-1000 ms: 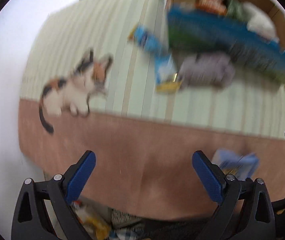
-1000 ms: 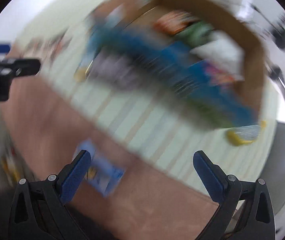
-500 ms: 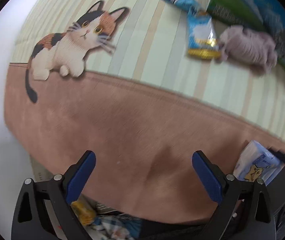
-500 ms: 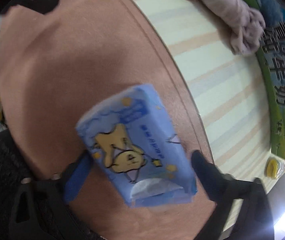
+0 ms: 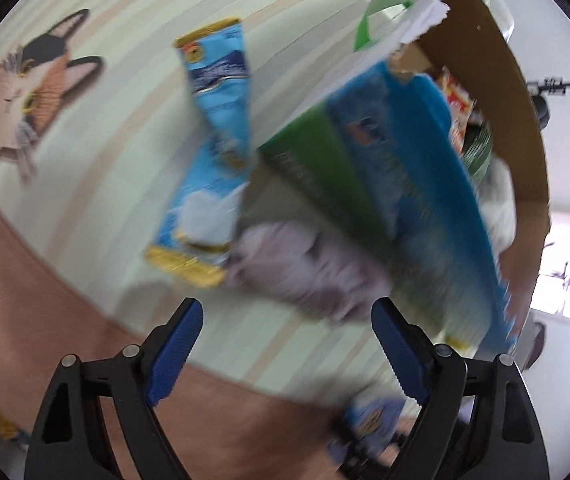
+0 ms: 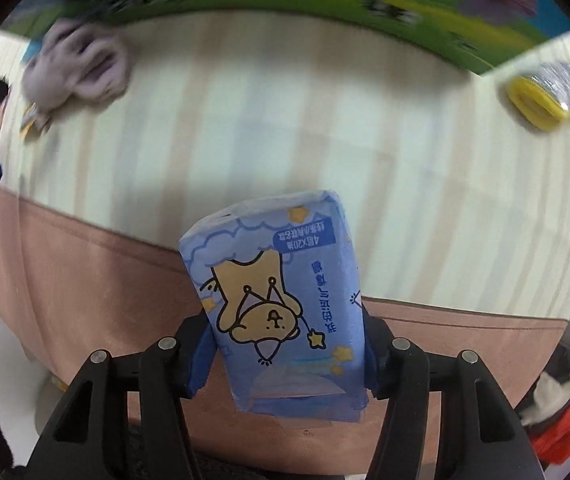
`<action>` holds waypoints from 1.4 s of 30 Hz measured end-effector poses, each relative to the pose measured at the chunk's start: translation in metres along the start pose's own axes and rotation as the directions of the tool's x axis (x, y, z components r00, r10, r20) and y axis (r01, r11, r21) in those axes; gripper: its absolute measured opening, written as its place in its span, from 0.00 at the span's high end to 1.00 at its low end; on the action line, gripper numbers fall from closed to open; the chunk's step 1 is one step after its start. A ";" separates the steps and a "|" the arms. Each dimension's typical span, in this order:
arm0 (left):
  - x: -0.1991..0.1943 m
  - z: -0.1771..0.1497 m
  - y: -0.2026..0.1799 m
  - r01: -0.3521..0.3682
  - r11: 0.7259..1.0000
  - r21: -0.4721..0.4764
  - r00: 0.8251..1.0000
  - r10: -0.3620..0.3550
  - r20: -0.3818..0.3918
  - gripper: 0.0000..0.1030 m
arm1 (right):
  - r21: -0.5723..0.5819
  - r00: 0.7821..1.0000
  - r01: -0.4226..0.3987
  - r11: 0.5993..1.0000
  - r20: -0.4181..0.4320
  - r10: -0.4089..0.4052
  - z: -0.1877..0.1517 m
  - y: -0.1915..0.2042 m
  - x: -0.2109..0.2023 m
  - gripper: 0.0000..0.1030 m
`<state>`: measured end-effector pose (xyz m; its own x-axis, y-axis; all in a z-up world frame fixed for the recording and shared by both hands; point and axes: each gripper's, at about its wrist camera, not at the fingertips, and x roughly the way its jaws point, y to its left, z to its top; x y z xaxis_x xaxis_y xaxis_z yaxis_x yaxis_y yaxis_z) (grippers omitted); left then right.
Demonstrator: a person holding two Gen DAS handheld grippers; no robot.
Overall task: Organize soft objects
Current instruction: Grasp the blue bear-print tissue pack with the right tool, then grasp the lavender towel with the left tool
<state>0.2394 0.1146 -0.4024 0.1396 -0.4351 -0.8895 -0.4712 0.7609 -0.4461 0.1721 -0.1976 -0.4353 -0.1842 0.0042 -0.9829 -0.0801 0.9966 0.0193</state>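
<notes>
Right claw (image 6: 285, 354) clamped on a blue tissue pack (image 6: 281, 300), held above the brown border of the bench (image 6: 85, 264). Left claw (image 5: 287, 344) wide open and empty above the striped mat; beyond, a grey soft cloth (image 5: 305, 268) touches two blue sachets (image 5: 205, 184) beside the cardboard box (image 5: 497, 80).

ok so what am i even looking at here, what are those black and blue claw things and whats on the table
They are handheld two-finger grippers, one in each of a person's hands, each with a fisheye camera looking along its fingers. The left gripper is open and holds nothing; ahead of it on the striped mat lie two blue snack packets, a crumpled lilac cloth and a cardboard box. The right gripper is clamped on a blue tissue pack. A yellow object lies farther off.
</notes>
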 end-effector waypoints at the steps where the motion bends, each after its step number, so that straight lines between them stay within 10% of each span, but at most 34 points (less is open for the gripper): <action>1: 0.006 0.002 -0.003 0.001 1.000 -0.001 1.000 -0.001 0.007 0.17 | 0.009 1.000 0.004 1.000 0.000 -0.004 0.001 -0.003 -0.002 0.41; 6: 0.027 0.005 -0.005 0.003 0.999 -0.052 1.000 -0.002 0.021 0.20 | 0.003 0.999 0.025 1.000 -0.023 -0.025 -0.002 -0.006 -0.003 0.41; 11: 0.020 0.004 0.002 -0.015 1.000 0.008 0.999 0.014 0.033 0.51 | 0.000 0.998 0.043 0.999 -0.047 -0.043 0.007 0.001 -0.002 0.41; 20: -0.006 -0.005 0.058 -0.154 0.970 0.189 0.981 0.173 -0.087 0.49 | 0.058 0.999 -0.007 0.998 -0.054 0.011 0.014 -0.018 0.003 0.42; 29: -0.058 -0.028 0.122 -0.019 0.996 -0.087 0.990 0.006 -0.142 0.46 | 0.075 0.982 -0.179 0.981 -0.051 0.183 0.022 -0.032 -0.003 0.37; 42: 0.019 -0.044 0.059 -0.233 0.970 -0.065 0.953 0.215 -0.212 0.41 | 0.063 0.971 -0.230 0.971 -0.042 0.233 0.027 -0.036 -0.016 0.31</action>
<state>0.1764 0.1303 -0.4409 -0.1525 -0.3531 -0.9231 -0.5464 0.8084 -0.2189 0.2044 -0.2315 -0.4249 -0.2389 0.2332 -0.9426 0.0268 0.9720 0.2336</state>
